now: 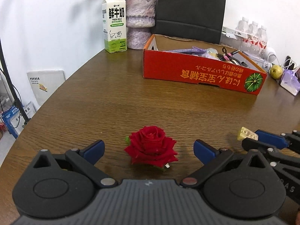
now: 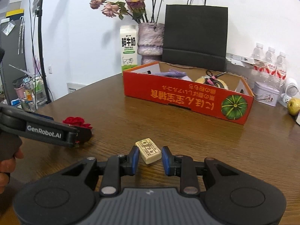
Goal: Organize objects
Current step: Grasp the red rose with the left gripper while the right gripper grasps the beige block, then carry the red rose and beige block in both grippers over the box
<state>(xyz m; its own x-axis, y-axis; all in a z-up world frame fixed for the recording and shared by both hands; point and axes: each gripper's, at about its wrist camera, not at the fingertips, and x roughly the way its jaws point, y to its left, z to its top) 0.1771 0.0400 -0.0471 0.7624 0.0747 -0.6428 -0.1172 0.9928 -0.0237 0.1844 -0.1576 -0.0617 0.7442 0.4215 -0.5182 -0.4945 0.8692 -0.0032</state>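
**Two claws low over the tabletop, one loaded and one wide**

We hold our right claw [image 2: 150, 158] closed on a small cream-coloured block [image 2: 148, 152] with printed characters on its top face; the blue pads press its two sides and it pokes forward between them, above the wooden tabletop [image 2: 187, 140]. Our left claw [image 1: 149, 149] stands wide open, nothing gripped, with a red rose head [image 1: 151, 146] lying on the wood between its fingers, touching neither. Farther back sits an open red cardboard box [image 2: 187, 97] with a green pumpkin printed on its side and purple cloth and a cable inside. Behind it stand a milk carton [image 2: 128, 47], a mottled purple vase [image 2: 150, 41] of dried roses and a black paper bag [image 2: 195, 35]. A yellow-green apple [image 2: 293, 106] lies at the right edge.
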